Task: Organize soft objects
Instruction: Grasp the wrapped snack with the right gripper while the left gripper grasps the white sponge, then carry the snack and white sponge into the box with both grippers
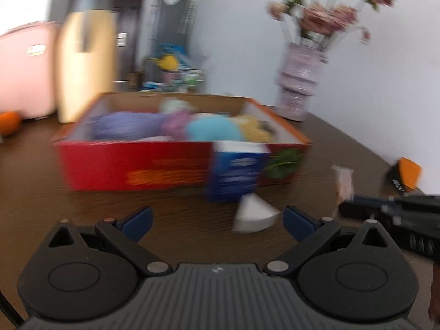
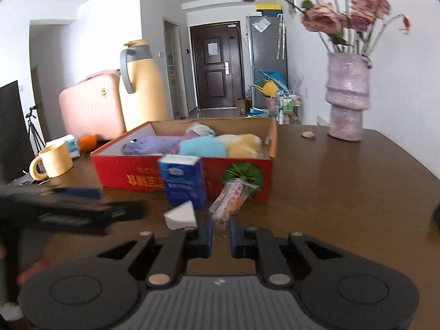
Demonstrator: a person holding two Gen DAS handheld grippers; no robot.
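My right gripper fingers pinch a clear snack packet by the red box; my left gripper fingers gape wide over the counter.

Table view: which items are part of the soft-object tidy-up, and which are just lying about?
Part of the job:
red box with plush toys inside
wrapped packet, clamped in the right gripper
white sponge wedge
blue tissue pack
left gripper, open, near the wedge

Lying about:
vase of flowers
yellow thermos
mug
orange
pink suitcase
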